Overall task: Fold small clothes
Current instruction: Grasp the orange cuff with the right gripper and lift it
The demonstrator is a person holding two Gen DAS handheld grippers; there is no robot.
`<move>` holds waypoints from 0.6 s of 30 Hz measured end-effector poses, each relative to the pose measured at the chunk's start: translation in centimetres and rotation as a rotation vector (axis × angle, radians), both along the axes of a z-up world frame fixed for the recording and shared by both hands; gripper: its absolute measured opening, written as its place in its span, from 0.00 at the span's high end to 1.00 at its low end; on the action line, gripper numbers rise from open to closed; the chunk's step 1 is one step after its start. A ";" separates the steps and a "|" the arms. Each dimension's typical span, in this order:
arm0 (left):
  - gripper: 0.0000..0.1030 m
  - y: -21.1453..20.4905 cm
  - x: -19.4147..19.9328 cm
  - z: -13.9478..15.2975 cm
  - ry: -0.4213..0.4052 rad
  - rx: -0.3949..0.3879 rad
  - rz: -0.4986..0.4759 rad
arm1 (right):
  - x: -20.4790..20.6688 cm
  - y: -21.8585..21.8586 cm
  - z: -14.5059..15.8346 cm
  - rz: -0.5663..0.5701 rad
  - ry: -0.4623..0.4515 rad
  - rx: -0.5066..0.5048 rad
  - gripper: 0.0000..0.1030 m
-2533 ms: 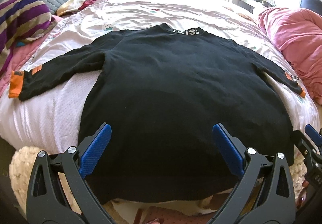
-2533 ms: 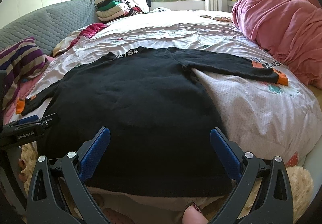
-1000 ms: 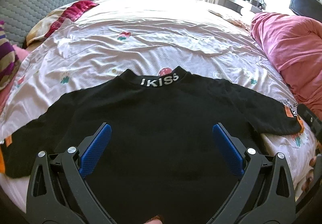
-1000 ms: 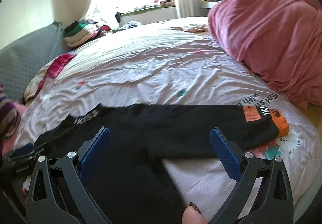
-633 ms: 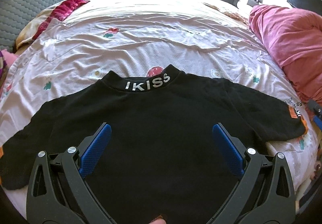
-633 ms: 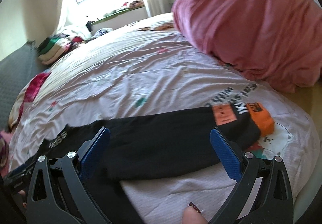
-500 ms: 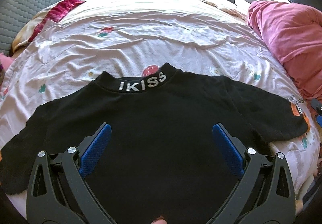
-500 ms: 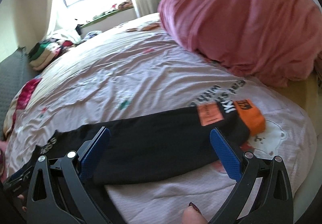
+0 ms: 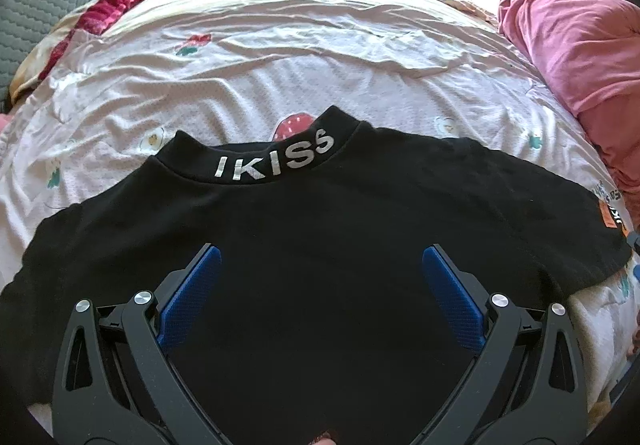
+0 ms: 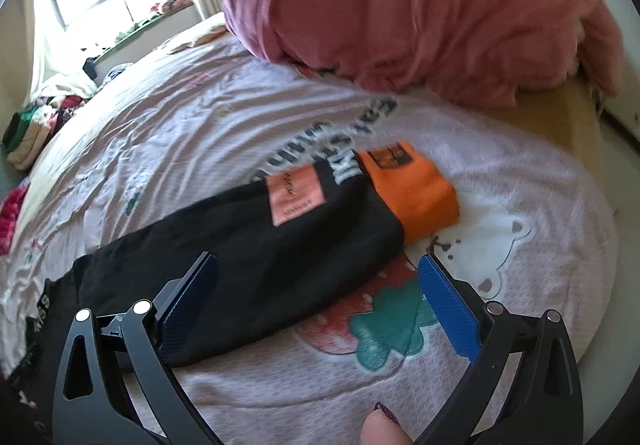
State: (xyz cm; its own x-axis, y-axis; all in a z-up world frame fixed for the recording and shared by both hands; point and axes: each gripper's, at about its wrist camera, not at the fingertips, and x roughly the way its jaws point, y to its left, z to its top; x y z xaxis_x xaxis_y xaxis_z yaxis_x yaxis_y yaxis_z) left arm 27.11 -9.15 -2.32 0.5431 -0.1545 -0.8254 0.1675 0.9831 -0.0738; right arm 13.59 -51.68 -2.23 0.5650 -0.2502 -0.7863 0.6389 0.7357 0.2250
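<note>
A black sweater [image 9: 320, 245] lies flat on the bed [image 9: 280, 57]. Its collar reads "IKISS" in silver. The left tongs [image 9: 320, 277] hover over its chest, blue pads apart. The right tongs [image 10: 318, 289], also spread wide, hang over the sleeve [image 10: 240, 245], whose orange patch lettering is blurred, beside the orange cuff [image 10: 416, 189].

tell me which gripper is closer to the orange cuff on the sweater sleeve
Right. The right gripper hovers open just short of the orange cuff. The left gripper is open over the sweater's chest, with that sleeve end far off to its right.
</note>
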 end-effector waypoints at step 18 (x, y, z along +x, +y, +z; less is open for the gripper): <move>0.08 2.5 1.4 0.3 0.029 -0.056 0.029 | 3.3 -4.9 -1.5 -0.009 -0.233 0.229 0.85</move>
